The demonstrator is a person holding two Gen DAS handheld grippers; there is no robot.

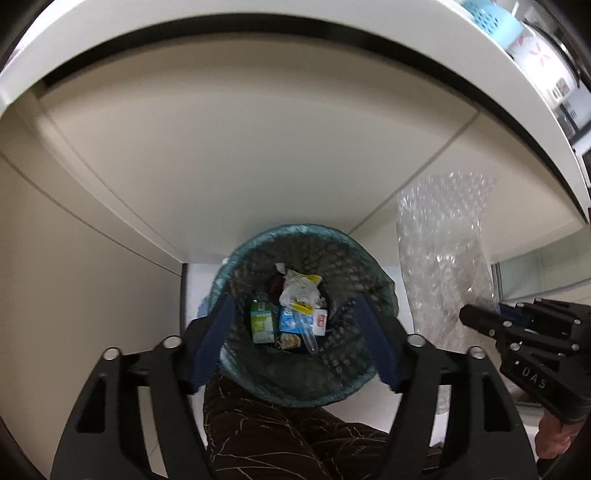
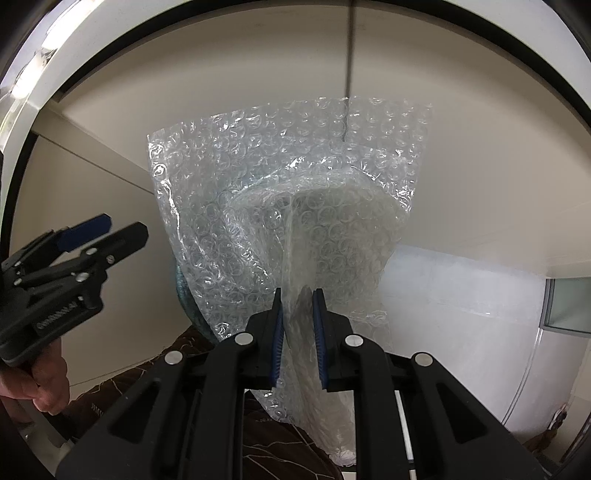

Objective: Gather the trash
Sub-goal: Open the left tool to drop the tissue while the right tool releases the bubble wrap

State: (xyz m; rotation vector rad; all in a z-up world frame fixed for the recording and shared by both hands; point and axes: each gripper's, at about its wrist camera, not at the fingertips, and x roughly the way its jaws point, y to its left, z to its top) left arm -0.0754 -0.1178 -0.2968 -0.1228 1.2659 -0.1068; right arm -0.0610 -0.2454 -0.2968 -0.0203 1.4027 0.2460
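A mesh waste bin [image 1: 255,380] with a blue liner stands on the floor below a white desk. It holds cartons, crumpled paper and wrappers [image 1: 291,310]. My left gripper [image 1: 297,317] is open and empty, straight above the bin's mouth. My right gripper [image 2: 298,295] is shut on a sheet of clear bubble wrap [image 2: 288,199], which stands up in front of it. In the left wrist view the bubble wrap [image 1: 443,258] hangs just right of the bin, with the right gripper [image 1: 476,314] at its lower edge. The left gripper [image 2: 114,229] shows at the left in the right wrist view.
The white desk edge [image 1: 258,22] curves overhead, with a blue basket [image 1: 491,18] on it. Beige cabinet panels [image 1: 221,166] stand behind the bin. A dark patterned trouser leg [image 1: 280,439] is below the grippers. A white floor and a glass panel [image 2: 569,306] lie at the right.
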